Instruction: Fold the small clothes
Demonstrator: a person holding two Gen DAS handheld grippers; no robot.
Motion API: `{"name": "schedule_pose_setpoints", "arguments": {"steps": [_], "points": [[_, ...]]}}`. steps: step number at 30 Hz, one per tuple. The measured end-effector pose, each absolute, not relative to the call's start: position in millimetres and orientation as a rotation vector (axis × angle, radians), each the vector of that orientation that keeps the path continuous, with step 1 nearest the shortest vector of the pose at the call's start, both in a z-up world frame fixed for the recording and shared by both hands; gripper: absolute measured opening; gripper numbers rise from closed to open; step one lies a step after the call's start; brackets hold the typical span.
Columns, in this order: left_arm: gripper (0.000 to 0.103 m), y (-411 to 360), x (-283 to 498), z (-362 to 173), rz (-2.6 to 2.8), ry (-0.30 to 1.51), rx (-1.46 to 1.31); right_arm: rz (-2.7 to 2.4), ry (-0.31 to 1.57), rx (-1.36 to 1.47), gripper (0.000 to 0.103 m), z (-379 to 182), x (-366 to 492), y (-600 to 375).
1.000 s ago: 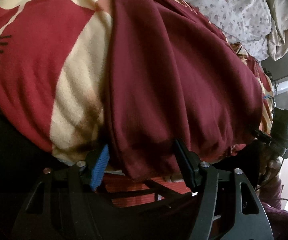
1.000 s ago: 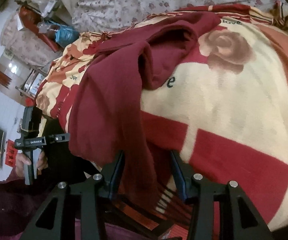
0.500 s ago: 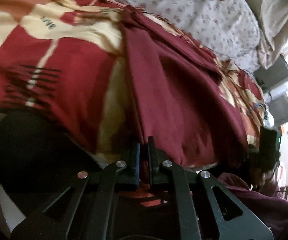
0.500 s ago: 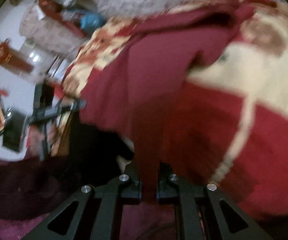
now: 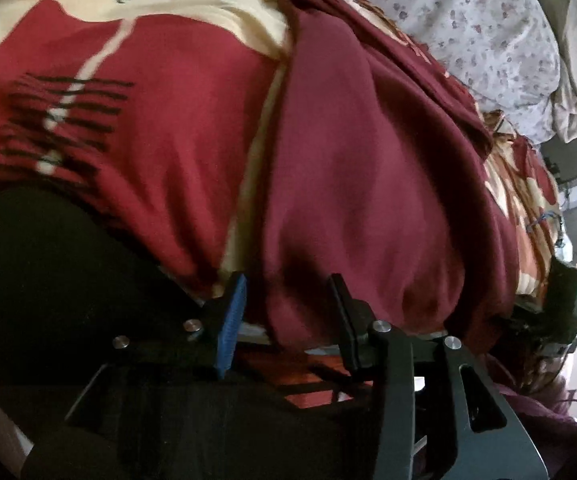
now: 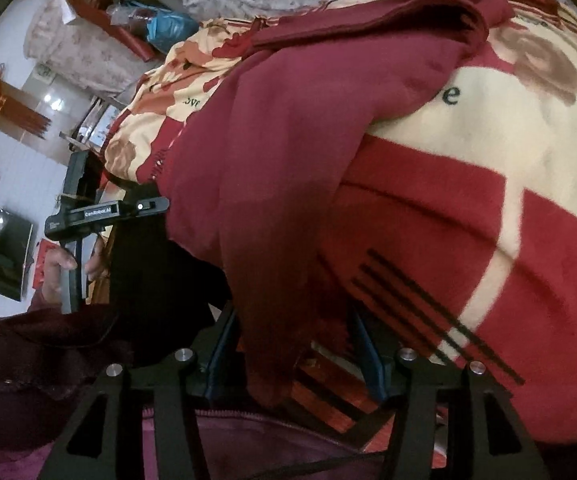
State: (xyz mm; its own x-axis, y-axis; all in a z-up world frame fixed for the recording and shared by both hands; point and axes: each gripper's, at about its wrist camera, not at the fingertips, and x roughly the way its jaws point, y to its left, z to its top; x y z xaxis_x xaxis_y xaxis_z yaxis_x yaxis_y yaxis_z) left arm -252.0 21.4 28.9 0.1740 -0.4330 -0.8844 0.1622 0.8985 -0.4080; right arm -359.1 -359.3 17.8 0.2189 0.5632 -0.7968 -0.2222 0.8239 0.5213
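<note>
A dark red garment (image 5: 368, 168) lies spread on a red and cream blanket (image 5: 140, 128) and hangs over the bed's near edge. My left gripper (image 5: 288, 312) is open, its jaws standing either side of the garment's hanging hem. In the right wrist view the same garment (image 6: 288, 152) drapes down toward me, and my right gripper (image 6: 292, 344) is open with the hem hanging between its jaws. The left gripper's body (image 6: 104, 216) shows at the left, held in a hand.
The blanket (image 6: 508, 184) covers the bed. A floral sheet (image 5: 468, 20) lies at the far side. Bags and red cushions (image 6: 144, 28) are piled beyond the bed. A dark box (image 5: 572, 152) stands at the right.
Half a second ago both grippers were shut on the garment's hem. Now both have opened and the hem hangs loose between their jaws.
</note>
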Motion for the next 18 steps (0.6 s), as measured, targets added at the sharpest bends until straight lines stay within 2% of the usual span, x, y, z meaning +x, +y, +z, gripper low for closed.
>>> {"name": "schedule_pose_setpoints", "arguments": {"steps": [8,10,11,18], "points": [[0.042,9,-248,23,-0.393,1.337,-0.182,0.586,1.237,0.319,0.053,18,-362,-351],[0.047,9,-247,23,-0.390,1.333,-0.188,0.598,1.241,0.325,0.053,19,-362,-350],[0.054,9,-247,21,-0.395,1.333,-0.200,0.599,1.245,0.329,0.053,17,-361,-350],[0.055,6,-246,10,-0.431,1.371,-0.237,0.620,1.286,0.355,0.053,4,-360,-347]]}}
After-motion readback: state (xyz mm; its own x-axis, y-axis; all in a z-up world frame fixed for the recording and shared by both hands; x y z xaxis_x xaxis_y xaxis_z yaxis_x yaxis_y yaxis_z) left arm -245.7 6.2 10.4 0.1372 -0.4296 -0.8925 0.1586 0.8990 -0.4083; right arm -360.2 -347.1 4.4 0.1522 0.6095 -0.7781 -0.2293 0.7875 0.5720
